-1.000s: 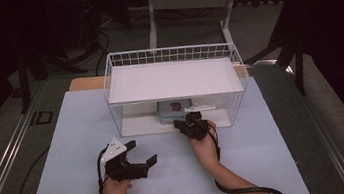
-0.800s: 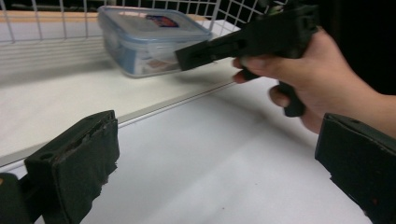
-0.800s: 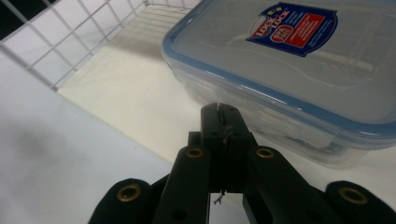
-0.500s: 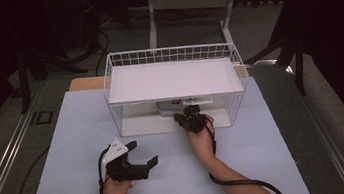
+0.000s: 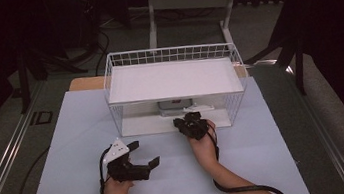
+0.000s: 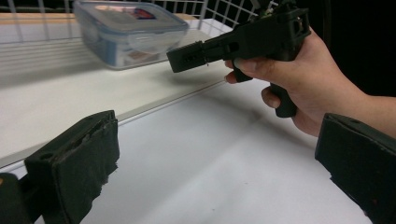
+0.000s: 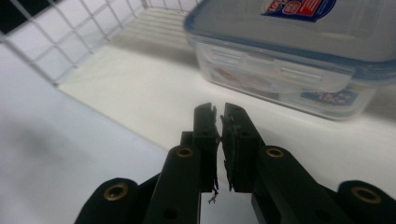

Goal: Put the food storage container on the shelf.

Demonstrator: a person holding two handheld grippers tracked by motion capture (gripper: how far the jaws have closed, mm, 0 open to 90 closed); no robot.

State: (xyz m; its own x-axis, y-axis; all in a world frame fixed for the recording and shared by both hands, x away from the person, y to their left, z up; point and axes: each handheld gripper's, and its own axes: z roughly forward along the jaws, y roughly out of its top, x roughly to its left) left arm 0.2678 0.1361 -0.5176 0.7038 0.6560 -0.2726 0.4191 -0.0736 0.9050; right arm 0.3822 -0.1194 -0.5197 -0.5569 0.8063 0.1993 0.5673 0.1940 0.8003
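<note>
**Two grippers at a wire shelf, a lidded box beneath it**

At the left of the high view, the left gripper [image 5: 140, 157] rests low over the white table [image 5: 65, 141], held by the person's left hand [image 5: 114, 189]. Its jaws stand wide apart with nothing between them; in the left gripper view the two black pads sit at opposite edges with bare table between.

Toward the middle stands the white wire rack [image 5: 173, 79], a flat white shelf on top and an open lower level. On that lower level, toward the back, sits a clear plastic container [image 7: 299, 56] with a blue-rimmed lid and a label on top; something lies inside it, too blurred to name.

Right of centre, the right gripper [image 5: 189, 124] points into the rack's open front, held by the right hand [image 5: 204, 145], its cable [image 5: 253, 189] trailing back along the forearm. Its jaws are pressed nearly together, only a thin slit between, gripping nothing. Their tips lie just short of the container, apart from it.
</note>
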